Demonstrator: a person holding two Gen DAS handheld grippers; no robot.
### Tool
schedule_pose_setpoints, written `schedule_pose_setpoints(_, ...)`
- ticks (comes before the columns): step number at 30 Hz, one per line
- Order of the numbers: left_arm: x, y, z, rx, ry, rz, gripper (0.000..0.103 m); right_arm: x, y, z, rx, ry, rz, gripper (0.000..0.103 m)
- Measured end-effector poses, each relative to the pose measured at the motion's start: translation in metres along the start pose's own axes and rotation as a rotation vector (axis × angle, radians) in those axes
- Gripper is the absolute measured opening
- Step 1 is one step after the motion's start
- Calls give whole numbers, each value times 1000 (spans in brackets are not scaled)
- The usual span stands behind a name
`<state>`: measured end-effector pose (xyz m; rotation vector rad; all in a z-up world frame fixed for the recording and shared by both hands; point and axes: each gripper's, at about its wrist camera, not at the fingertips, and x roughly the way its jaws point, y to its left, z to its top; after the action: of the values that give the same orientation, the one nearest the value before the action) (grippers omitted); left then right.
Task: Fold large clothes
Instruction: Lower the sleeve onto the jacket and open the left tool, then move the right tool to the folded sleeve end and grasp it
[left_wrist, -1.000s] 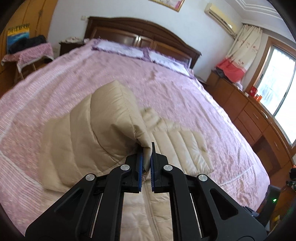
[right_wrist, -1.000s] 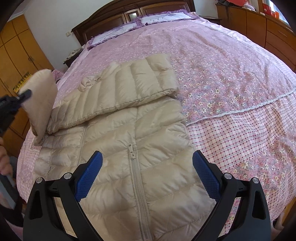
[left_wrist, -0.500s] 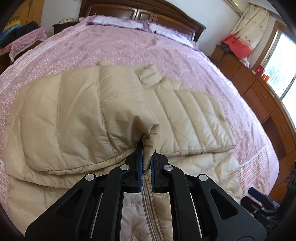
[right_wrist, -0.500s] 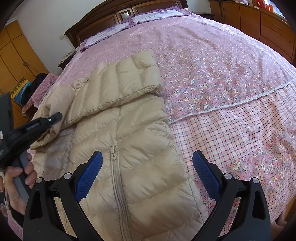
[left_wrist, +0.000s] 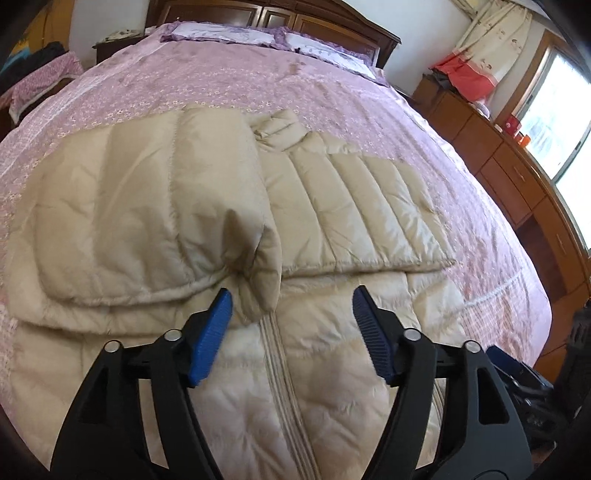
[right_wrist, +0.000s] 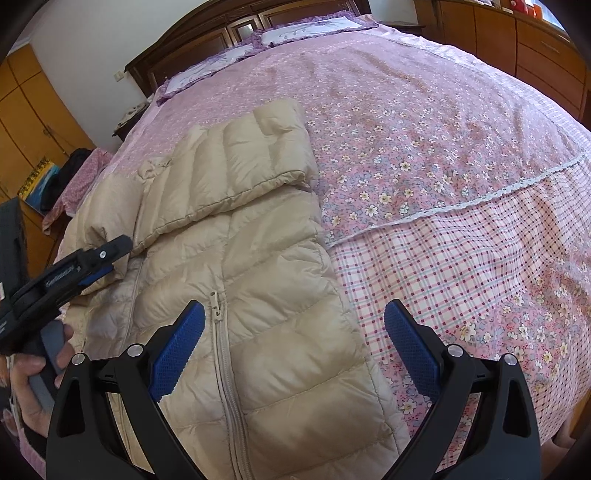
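the beige puffer jacket (left_wrist: 332, 369) lies front-up on the pink floral bed (left_wrist: 332, 96), zipper (left_wrist: 284, 387) running toward the camera, hem end nearest the person. going from the left: the left sleeve (left_wrist: 155, 221) is folded in across the chest, its cuff (left_wrist: 260, 291) lying at the top of the zipper. the left claw (left_wrist: 291, 314) is opening right over that cuff, the blue pads no longer pressing it, though the cuff sits between them. this looks like the release that ends the left sleeve fold. further right, the right sleeve (right_wrist: 240, 166) is already folded across the chest. the right claw (right_wrist: 295, 332) hovers over the lower body with its jaws wide apart and nothing in them.

next, i'd judge, the left claw must lift clear without dragging the cuff, then both claws take the hem corners, which sit below the frame and may be out of view, to fold the body up toward the collar (left_wrist: 280, 125).
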<state>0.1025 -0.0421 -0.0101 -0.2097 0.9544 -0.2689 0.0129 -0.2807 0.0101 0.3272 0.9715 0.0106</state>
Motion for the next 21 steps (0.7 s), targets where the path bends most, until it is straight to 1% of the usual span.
schedule_pose_setpoints(1, -4, 2, 1, 3, 3, 7, 69, -1, 1, 0, -4, 0, 1, 94)
schedule_pose_setpoints(5, -22, 11, -6, 23, 16, 75, 70, -1, 11, 1, -20, -2, 3, 94)
schedule_pose_setpoints(8, -34, 29, -10, -10, 22, 109, 71, -2, 21, 3, -37, -6, 10, 94)
schedule_pose_setpoints(13, -53, 61, -16, -57, 10, 164, 71, -2, 45, 6, -84, -3, 33, 94)
schedule_pose_setpoints(16, -65, 83, -20, -80, -3, 217, 71, -2, 59, 8, -112, -3, 42, 94)
schedule_pose_setpoints(21, -80, 114, -28, -125, -12, 262, 71, -1, 96, 12, -189, -1, 69, 94)
